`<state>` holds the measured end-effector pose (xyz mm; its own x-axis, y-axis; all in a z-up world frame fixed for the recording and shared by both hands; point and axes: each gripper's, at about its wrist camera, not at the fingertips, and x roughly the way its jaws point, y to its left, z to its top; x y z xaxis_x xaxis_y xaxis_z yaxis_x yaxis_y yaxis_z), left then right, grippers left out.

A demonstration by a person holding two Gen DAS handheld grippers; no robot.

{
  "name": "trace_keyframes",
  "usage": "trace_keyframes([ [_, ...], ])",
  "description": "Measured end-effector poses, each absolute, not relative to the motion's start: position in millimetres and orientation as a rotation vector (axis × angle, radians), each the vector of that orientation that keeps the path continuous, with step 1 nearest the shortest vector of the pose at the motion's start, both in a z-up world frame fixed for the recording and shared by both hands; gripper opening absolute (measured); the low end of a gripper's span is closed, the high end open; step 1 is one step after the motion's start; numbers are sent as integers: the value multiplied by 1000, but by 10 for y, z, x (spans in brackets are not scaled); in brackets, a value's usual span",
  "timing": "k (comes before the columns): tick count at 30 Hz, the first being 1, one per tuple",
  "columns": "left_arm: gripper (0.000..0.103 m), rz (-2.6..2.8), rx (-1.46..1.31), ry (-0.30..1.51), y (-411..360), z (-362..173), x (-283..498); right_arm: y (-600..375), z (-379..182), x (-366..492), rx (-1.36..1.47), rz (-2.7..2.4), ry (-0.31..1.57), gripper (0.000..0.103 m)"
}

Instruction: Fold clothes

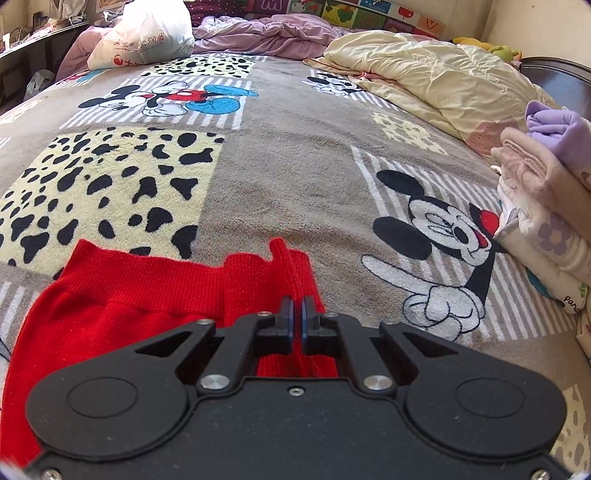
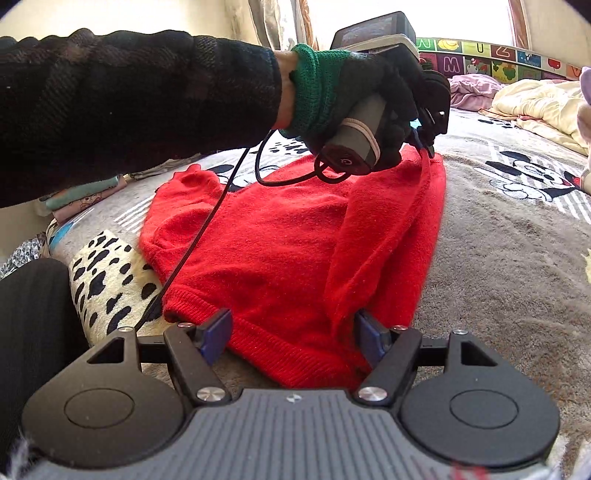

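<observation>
A red knit sweater (image 2: 280, 236) lies spread on the cartoon-print blanket (image 2: 498, 251). My left gripper (image 1: 297, 308) is shut on a ribbed edge of the sweater (image 1: 280, 273) and lifts a fold of it; in the right wrist view the left gripper (image 2: 423, 142), held by a gloved hand, pinches the sweater's far corner above the blanket. My right gripper (image 2: 293, 336) is open, its blue-padded fingers (image 2: 216, 334) spread either side of the sweater's near ribbed hem, low over the bed.
A stack of folded pale clothes (image 1: 546, 206) sits at the right edge of the bed. A cream quilt (image 1: 424, 74), purple bedding (image 1: 266, 35) and a white plastic bag (image 1: 147, 33) lie at the far end. A cable (image 2: 199, 236) hangs across the sweater.
</observation>
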<state>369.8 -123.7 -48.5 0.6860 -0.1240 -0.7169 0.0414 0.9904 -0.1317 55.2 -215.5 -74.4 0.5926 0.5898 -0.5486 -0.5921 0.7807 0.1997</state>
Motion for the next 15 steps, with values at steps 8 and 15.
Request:
trace_keyframes([
  [8,2,-58,-12,750,-1335,-467,3655,-2189,-738,569,30,688,643,72],
  [15,6,-102,1,757,-1299,-455,3662,-2305,-709,609,100,667,643,71],
])
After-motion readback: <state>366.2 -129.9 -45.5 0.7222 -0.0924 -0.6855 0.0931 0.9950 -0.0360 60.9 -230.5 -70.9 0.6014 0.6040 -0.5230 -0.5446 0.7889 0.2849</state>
